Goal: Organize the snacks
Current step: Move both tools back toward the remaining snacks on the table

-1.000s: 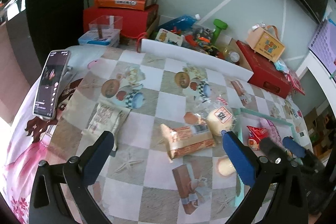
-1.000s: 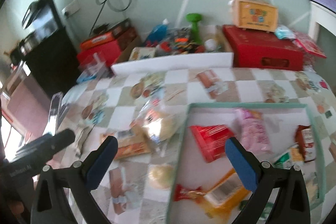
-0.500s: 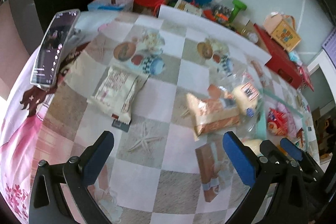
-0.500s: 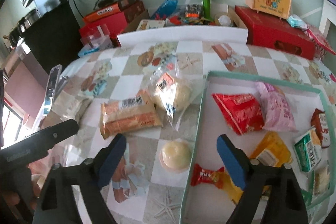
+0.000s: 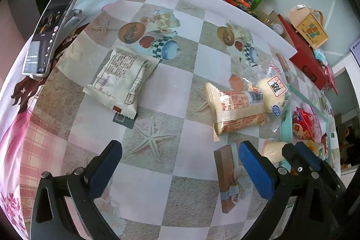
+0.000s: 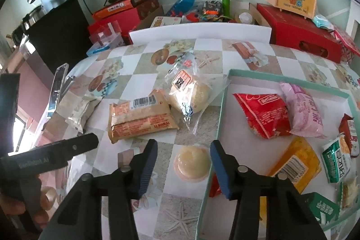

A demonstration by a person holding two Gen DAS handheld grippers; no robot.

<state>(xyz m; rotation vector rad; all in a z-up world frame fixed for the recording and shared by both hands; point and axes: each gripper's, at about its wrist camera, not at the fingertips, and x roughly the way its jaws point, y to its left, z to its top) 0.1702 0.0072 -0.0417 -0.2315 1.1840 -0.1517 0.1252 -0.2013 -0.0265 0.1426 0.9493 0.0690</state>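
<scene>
On the checkered tablecloth, just outside the left wall of the teal tray, sits a small round pale jelly cup. The right gripper straddles it, and its jaws have just been closing: the blue pads now stand at a narrow gap with the cup between them. The right pad is at the cup's edge, while a sliver of cloth shows beside the left pad, so a firm grip cannot be confirmed.

The left gripper hangs over bare cloth with its jaws wide apart and nothing between them. In the right wrist view its black body shows at the left edge, held by a hand.

Further back on the cloth lie an orange-and-cream wafer pack, touching a clear bag with a round bun whose plastic reaches the tray wall. Well to the left lies a white snack packet, and beyond it a phone stands propped up.

Inside the tray lie a red packet touching a pink packet, a yellow packet nearer the camera, and a green-and-white packet to the right. Red boxes and assorted clutter line the wall behind the table.
</scene>
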